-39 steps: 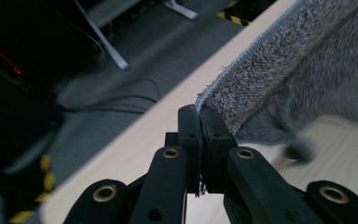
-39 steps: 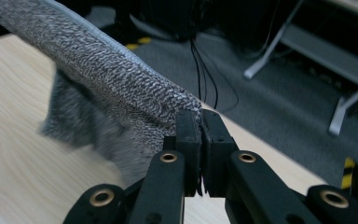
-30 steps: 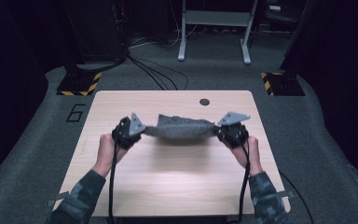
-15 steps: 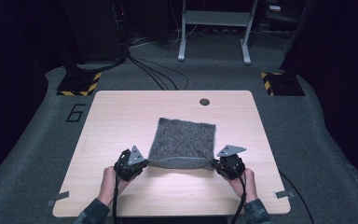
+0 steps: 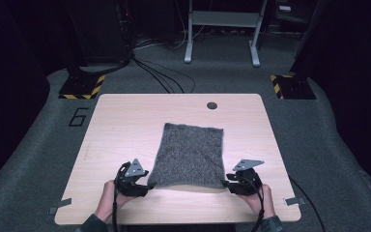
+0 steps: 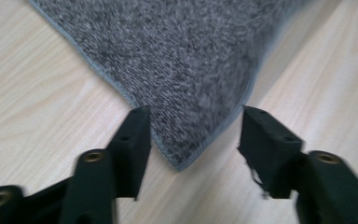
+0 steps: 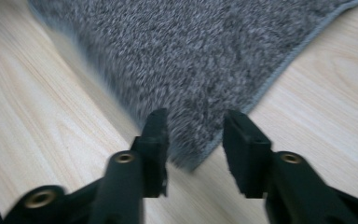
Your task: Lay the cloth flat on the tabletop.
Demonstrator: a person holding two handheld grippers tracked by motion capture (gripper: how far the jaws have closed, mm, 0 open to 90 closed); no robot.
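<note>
High view: grey cloth (image 5: 189, 153) flat on table (image 5: 125, 121); both tools (image 5: 142, 186) (image 5: 229, 183) open at its near corners

Left black two-jaw gripper (image 5: 142, 182) held low in left hand (image 5: 107, 197), jaws spread wide apart. Right black two-jaw gripper (image 5: 228, 181) in right hand (image 5: 261, 199), jaws parted less, both pointing inward.

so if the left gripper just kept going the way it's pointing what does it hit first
Most likely the near corner of the grey cloth, which lies flat on the table right between the open jaws of the left gripper. Depth is hard to judge, but nothing else sits ahead.
</note>
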